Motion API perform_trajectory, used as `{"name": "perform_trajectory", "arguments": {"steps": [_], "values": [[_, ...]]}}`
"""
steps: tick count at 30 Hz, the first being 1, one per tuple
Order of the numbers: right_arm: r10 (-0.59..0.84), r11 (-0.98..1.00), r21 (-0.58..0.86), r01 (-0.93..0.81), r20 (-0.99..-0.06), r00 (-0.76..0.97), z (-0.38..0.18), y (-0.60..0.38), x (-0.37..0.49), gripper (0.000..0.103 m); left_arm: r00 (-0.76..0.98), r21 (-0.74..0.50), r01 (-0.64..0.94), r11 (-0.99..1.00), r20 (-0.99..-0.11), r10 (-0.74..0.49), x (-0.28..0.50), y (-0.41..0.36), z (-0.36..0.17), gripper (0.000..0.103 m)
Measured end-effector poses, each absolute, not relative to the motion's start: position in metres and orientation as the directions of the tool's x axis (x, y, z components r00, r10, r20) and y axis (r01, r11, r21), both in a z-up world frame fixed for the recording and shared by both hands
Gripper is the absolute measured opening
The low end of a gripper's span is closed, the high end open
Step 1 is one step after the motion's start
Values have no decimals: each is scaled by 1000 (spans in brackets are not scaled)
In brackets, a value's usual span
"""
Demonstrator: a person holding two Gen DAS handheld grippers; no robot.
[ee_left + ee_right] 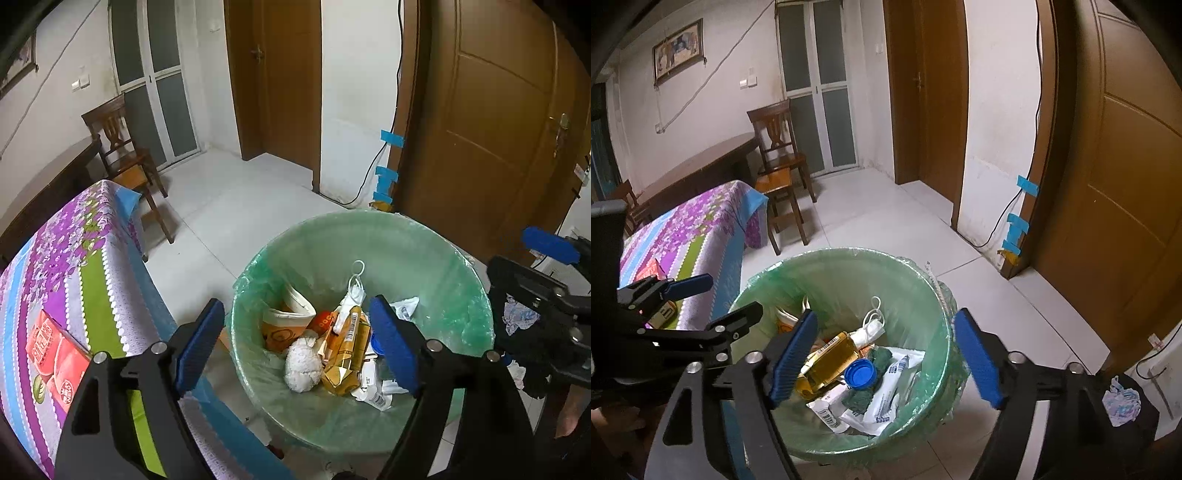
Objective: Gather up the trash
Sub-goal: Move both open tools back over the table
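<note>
Blue-padded jaws of your left gripper [299, 345] and right gripper [886, 358] both stand wide apart above the green-lined bin [934, 295], nothing between either pair. Trash already lies inside: a yellow carton [831, 360], a blue cap [860, 373], white wrappers [890, 384], a crumpled tissue [303, 365]. You appear to be at the drop-off step, load released; next you probably need to swing back to the surface [74, 243] under its purple floral cloth, where a red box [55, 358] sits. Beyond: pale tiled floor [871, 210], wooden chair [779, 155], brown doors [1126, 166].
</note>
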State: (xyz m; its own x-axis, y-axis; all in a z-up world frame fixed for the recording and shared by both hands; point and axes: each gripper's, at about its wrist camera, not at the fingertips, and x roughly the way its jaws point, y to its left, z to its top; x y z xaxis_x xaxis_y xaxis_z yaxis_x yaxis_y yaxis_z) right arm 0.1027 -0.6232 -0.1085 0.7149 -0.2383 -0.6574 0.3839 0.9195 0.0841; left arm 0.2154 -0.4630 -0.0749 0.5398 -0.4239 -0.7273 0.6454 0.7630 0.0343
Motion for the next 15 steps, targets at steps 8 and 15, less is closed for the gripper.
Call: {"name": "perform_trajectory", "arguments": {"steps": [8, 15], "values": [[-257, 917, 77, 391, -635, 729, -95, -618, 84, 88, 547, 39, 648, 761, -718, -430, 208, -457, -68, 80], [-262, 920, 71, 386, -621, 739, -87, -608, 72, 92, 551, 43, 653, 756, -712, -435, 199, -452, -63, 82]]}}
